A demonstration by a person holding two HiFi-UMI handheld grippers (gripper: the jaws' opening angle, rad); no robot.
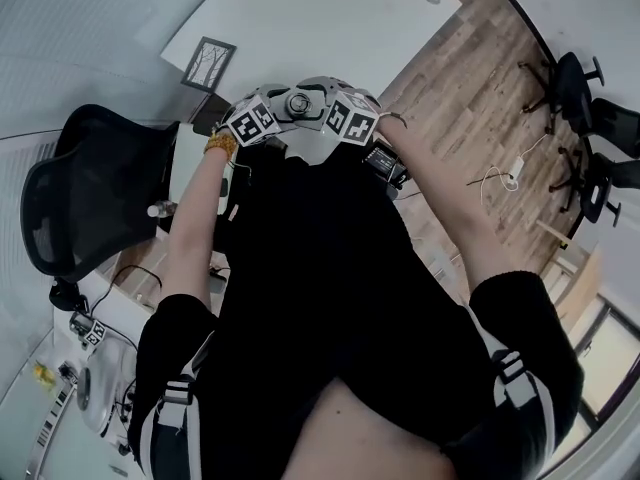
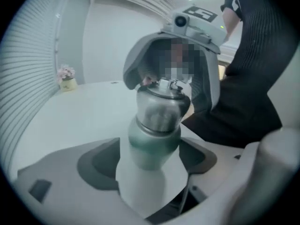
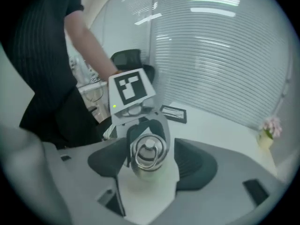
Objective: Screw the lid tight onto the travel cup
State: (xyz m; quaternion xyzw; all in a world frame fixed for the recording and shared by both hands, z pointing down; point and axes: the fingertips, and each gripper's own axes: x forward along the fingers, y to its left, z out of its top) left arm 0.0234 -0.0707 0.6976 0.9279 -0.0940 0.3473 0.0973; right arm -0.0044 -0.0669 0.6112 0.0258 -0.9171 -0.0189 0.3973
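White blinds [image 2: 28,74] are seen at left, a small flower pot [image 2: 67,80] set on the pale table [image 2: 70,118] beside them. The travel cup [image 2: 153,142] is flanked by the left gripper [image 2: 149,157]'s wide-spread jaws, its steel lid [image 3: 148,153] by the right gripper [image 3: 152,162]'s, likewise unclosed.

No words, numbers or brand names can be read in any view. The only signs are square black-and-white code markers [image 1: 252,123] on the two cubes [image 1: 350,120] at top centre of the head view. The same kind of marker shows centre-left in the right gripper view [image 3: 131,88] and at the upper right in the left gripper view [image 2: 201,12]. A dark card [image 3: 173,112] lies on the table [image 3: 225,128] at mid-frame in the right gripper view; its print is too small to read.
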